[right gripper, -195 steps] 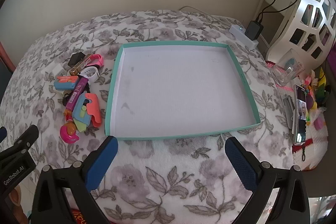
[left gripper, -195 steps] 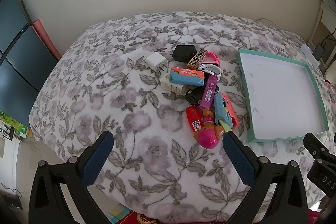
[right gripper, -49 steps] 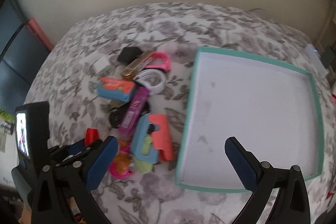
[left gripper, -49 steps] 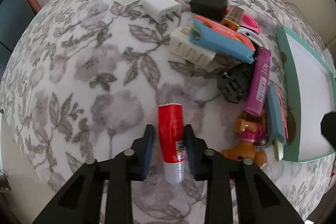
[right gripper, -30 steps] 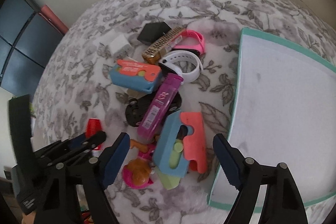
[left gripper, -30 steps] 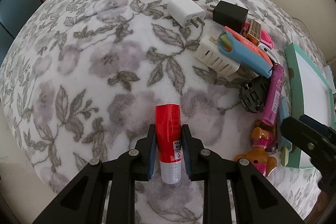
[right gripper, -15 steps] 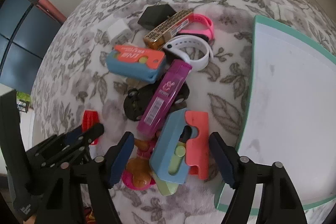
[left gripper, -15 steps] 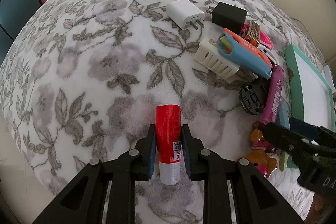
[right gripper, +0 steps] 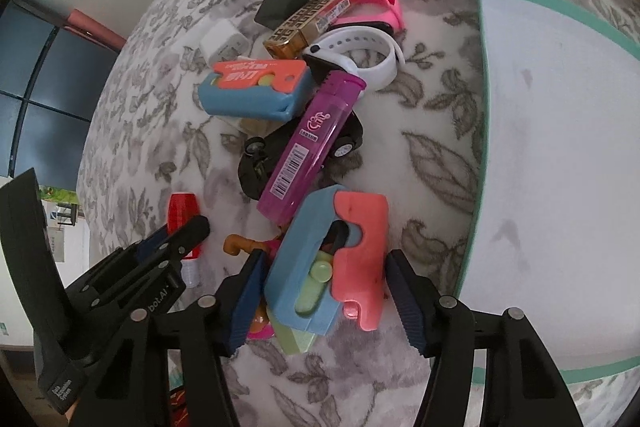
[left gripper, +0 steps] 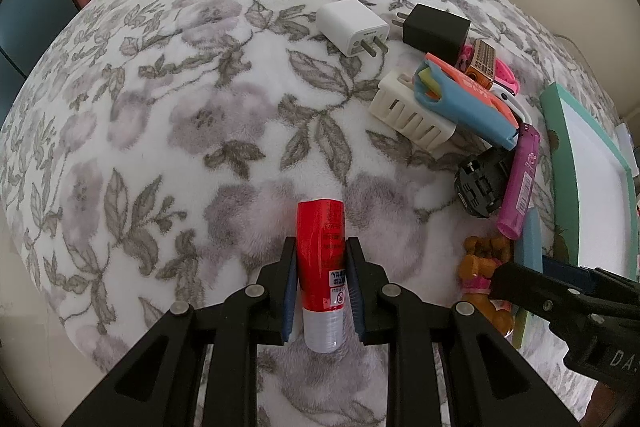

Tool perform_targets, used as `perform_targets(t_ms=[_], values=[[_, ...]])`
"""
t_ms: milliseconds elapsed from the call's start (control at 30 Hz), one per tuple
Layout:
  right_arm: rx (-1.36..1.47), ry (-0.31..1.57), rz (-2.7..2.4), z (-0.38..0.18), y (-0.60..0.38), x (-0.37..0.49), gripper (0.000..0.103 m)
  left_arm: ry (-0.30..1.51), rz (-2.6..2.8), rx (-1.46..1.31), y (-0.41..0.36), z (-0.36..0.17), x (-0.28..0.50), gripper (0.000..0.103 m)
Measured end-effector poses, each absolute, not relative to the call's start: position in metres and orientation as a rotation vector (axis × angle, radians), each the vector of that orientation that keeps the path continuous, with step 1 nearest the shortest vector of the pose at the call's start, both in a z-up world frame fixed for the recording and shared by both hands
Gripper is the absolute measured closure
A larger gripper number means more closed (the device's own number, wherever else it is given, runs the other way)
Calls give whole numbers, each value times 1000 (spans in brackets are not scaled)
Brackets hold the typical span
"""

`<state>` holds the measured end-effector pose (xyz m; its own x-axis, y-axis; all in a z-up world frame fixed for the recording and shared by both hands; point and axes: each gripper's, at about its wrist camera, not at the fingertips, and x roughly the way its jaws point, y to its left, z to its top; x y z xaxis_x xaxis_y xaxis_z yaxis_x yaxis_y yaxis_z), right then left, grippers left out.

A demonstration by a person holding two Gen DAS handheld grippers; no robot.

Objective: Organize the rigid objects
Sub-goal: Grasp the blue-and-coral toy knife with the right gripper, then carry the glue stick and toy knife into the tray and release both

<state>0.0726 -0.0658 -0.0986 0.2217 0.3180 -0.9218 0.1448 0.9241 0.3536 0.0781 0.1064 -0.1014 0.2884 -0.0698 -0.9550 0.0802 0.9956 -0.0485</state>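
A: Where does the left gripper [left gripper: 321, 289] stand?

B: At the bottom centre of the left wrist view, clenched on the red glue stick [left gripper: 322, 269]. Both blue pads press its sides, the red body points up the frame and the clear end sits low between the fingers, over the floral blanket [left gripper: 168, 115].

A: And the right gripper [right gripper: 326, 301]?

B: Low in the right wrist view. Its jaws are closing around the blue and coral toy [right gripper: 326, 259], which lies between them. The left pad sits just beside the blue edge and the right pad just beside the coral edge; whether they press yet cannot be told.

A: What lies under that toy?

B: A pale green piece [right gripper: 298, 339] sticks out below it, and a pink and brown figure [right gripper: 244, 245] shows at its left, partly hidden.

A: The rest of the pile?

B: Above the toy, near the middle of the frame, a purple box [right gripper: 312, 143] lies slanted across a black toy car [right gripper: 256, 163]. Higher up sit a second blue and coral toy [right gripper: 256, 91], a white band [right gripper: 360, 57], a pink band [right gripper: 380, 11], a gold bar [right gripper: 308, 17], a black charger [right gripper: 290, 1] and a white charger [right gripper: 222, 43].

A: And the tray?

B: The teal-rimmed tray [right gripper: 478, 155] fills the right side of the frame, its white floor bare, just beside the pile.
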Motion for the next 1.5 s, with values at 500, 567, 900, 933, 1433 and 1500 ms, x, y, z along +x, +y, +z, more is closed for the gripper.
perform_targets(t_ms=[500, 567, 900, 933, 1433, 1500], values=[[403, 1328, 77, -88, -71, 55, 40, 1306, -118, -16, 105, -101, 78, 79], [410, 1319, 77, -85, -72, 52, 40, 1318, -130, -58, 109, -100, 79, 79], [473, 1276, 67, -70, -86, 39, 40, 1333, -111, -94, 114, -87, 83, 80], [481, 1265, 64, -67, -89, 37, 40, 1330, -108, -93, 113, -84, 84, 79], [586, 1047, -62, -11, -153, 21, 40, 1233, -167, -61, 30, 4, 101, 79], [582, 1029, -110, -7, -165, 19, 40, 1232, -192, -47, 10, 8, 100, 79]])
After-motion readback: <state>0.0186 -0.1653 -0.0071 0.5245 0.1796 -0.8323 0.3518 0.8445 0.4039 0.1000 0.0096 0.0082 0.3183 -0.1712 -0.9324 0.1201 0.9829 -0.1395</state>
